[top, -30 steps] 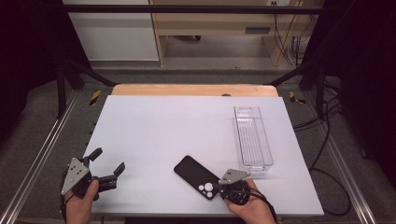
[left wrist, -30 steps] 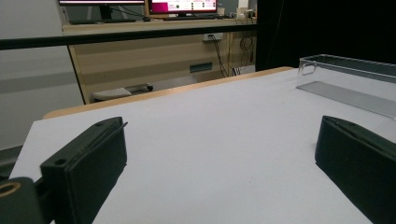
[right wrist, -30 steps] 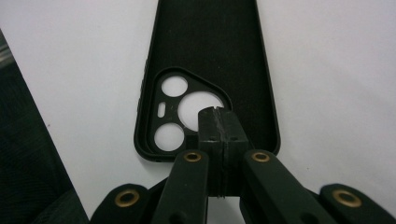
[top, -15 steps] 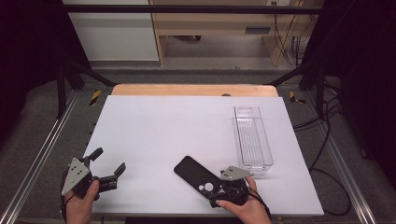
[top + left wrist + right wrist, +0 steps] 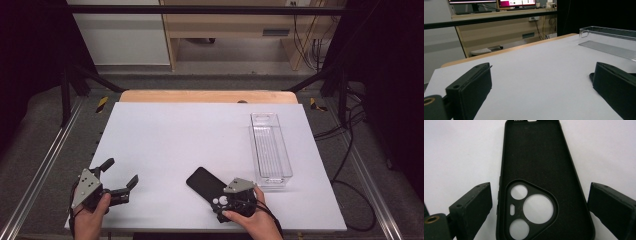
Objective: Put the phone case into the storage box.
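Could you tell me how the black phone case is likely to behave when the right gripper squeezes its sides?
The phone case is an empty shell, so probably light and apt to flex inward. Lying flat on the table, it may slide but shouldn't roll.

1. A black phone case [image 5: 539,182] lies flat on the white tabletop [image 5: 175,145], hollow side up, with a rounded three-cornered camera cutout holding three round holes and a small slot.
2. In the high view the phone case [image 5: 202,181] sits diagonally near the front edge, left of a clear plastic tray [image 5: 270,147].
3. The clear plastic tray stands empty and upright, long and narrow, at the tabletop's right side.
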Motion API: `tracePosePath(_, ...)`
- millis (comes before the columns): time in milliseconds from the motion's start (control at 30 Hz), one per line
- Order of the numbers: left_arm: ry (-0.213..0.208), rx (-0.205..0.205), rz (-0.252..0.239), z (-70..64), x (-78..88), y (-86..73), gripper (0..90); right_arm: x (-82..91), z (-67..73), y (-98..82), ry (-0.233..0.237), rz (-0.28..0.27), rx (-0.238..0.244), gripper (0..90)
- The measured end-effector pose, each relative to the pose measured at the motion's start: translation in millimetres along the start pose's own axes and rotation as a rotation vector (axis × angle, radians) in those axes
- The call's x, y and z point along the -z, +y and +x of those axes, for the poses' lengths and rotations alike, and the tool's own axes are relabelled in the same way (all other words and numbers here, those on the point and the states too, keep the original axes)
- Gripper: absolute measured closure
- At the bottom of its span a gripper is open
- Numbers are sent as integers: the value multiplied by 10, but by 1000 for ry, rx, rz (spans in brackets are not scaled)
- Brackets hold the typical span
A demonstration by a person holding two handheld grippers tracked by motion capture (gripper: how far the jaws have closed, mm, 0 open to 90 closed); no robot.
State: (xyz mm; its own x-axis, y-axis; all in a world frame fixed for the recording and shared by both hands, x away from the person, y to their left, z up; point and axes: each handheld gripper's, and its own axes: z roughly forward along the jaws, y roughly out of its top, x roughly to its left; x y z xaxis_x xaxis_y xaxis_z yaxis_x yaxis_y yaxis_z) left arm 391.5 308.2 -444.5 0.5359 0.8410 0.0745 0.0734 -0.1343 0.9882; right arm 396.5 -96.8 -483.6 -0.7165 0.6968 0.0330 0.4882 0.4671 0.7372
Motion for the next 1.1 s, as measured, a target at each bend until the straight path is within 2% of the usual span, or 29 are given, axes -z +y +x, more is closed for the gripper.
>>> tracePosePath(167, -4, 3, -5, -1, 1, 3, 22, -58, 20, -6, -27, 46, 9, 78)
tracePosePath(500, -7, 2, -8, -10, 7, 8, 22, -51, 12, -38, -29, 26, 17, 100)
tracePosePath(700, -6, -2, -4, -25, -2, 9, 22, -44, 1, -4, -19, 51, 32, 129)
tracePosePath(1100, -6, -6, -5, -31, 1, 12, 22, -15, -1, 28, -18, 56, 33, 161)
